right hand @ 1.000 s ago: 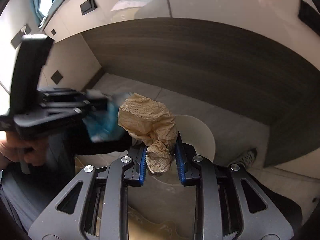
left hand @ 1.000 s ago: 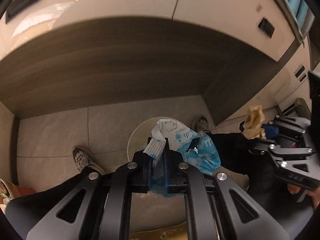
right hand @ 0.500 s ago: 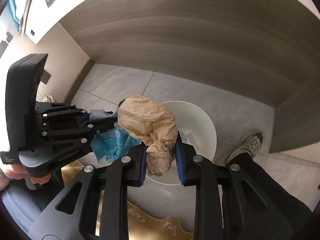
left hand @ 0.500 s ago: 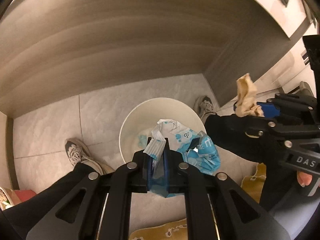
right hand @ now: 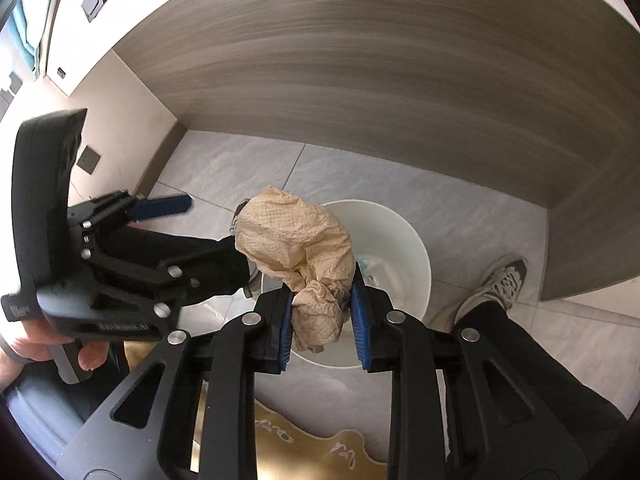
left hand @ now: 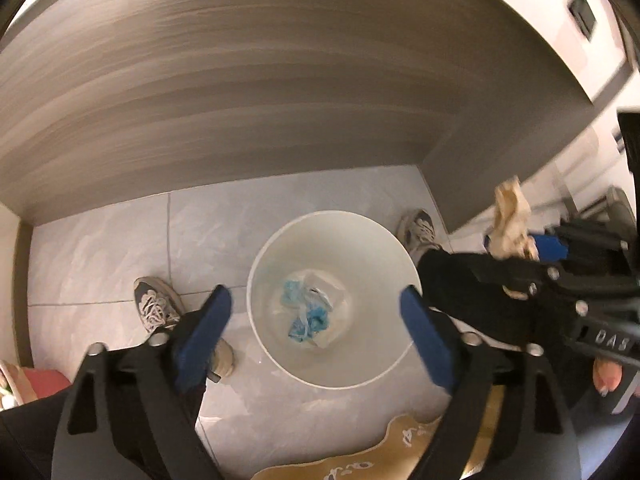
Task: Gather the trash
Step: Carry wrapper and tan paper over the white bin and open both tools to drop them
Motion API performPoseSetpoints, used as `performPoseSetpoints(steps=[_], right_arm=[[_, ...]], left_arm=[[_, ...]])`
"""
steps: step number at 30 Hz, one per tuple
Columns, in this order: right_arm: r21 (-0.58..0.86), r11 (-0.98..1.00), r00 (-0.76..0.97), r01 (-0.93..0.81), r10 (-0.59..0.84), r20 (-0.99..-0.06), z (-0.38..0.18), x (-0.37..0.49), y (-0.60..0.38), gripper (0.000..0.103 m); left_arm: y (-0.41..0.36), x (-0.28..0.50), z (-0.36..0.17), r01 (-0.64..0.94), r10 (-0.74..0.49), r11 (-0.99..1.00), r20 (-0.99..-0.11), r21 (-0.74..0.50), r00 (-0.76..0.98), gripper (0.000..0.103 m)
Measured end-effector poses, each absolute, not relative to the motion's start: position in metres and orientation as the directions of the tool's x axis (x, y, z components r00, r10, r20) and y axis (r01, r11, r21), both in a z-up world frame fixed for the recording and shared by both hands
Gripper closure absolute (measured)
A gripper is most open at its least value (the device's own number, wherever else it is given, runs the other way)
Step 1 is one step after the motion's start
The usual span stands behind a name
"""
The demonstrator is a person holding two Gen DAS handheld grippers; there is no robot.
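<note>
A white round bin (left hand: 280,240) stands on the tiled floor below me; it also shows in the right wrist view (right hand: 404,240). A blue and white plastic wrapper (left hand: 310,314) lies at its bottom. My left gripper (left hand: 316,332) is wide open and empty above the bin. My right gripper (right hand: 322,320) is shut on a crumpled tan paper towel (right hand: 298,236) and holds it over the bin's near rim. The towel also shows in the left wrist view (left hand: 510,220), to the right of the bin.
A dark wood-grain panel (left hand: 280,100) rises behind the bin. The person's sneakers (left hand: 154,304) (left hand: 418,230) stand on either side of it. A tan mat edge (left hand: 384,452) lies in front. A pale wall with sockets (right hand: 90,160) is at the left.
My left gripper has opened and let go of the blue wrapper, which now lies in the bin. My right gripper still holds the towel and has moved closer over the bin.
</note>
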State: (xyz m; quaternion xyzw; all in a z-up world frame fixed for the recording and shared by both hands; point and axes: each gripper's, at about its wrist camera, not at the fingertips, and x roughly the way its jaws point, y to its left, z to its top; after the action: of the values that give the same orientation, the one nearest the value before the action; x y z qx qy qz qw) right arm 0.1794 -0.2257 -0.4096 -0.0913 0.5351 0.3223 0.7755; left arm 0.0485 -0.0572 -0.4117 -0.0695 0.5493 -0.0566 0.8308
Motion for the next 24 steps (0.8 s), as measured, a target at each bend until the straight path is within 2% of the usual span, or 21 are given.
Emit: performPoseSetpoints(steps=[6, 15, 16, 17, 19, 24], right_arm=[[0.178, 0.765, 0.213, -0.619, 0.382, -0.899, -0.412, 0.175, -0.22, 0.08], [0.168, 0.776, 0.221, -0.609, 0.369, -0.903, -0.412, 0.172, -0.218, 0.077], [0.164, 0.779, 0.225, -0.606, 0.365, -0.903, -0.412, 0.172, -0.218, 0.068], [0.164, 0.78, 0.226, -0.604, 0.365, -0.903, -0.412, 0.172, -0.218, 0.052], [0.154, 0.787, 0.244, -0.598, 0.362, -0.9, -0.411, 0.172, -0.219, 0.034], [0.145, 0.796, 0.267, -0.587, 0.36, -0.894, -0.409, 0.171, -0.223, 0.031]], left_arm=[[-0.039, 0.052, -0.408, -0.098, -0.094, 0.984, -0.907, -0.146, 0.41, 0.007], [-0.031, 0.053, -0.41, -0.11, -0.092, 0.983, -0.911, -0.148, 0.401, 0.006], [-0.03, 0.053, -0.409, -0.113, -0.093, 0.982, -0.91, -0.15, 0.403, 0.006], [-0.029, 0.052, -0.409, -0.116, -0.093, 0.982, -0.91, -0.152, 0.405, 0.006], [-0.028, 0.052, -0.408, -0.12, -0.096, 0.98, -0.909, -0.157, 0.406, 0.006], [-0.025, 0.049, -0.404, -0.112, -0.117, 0.978, -0.904, -0.178, 0.411, 0.006]])
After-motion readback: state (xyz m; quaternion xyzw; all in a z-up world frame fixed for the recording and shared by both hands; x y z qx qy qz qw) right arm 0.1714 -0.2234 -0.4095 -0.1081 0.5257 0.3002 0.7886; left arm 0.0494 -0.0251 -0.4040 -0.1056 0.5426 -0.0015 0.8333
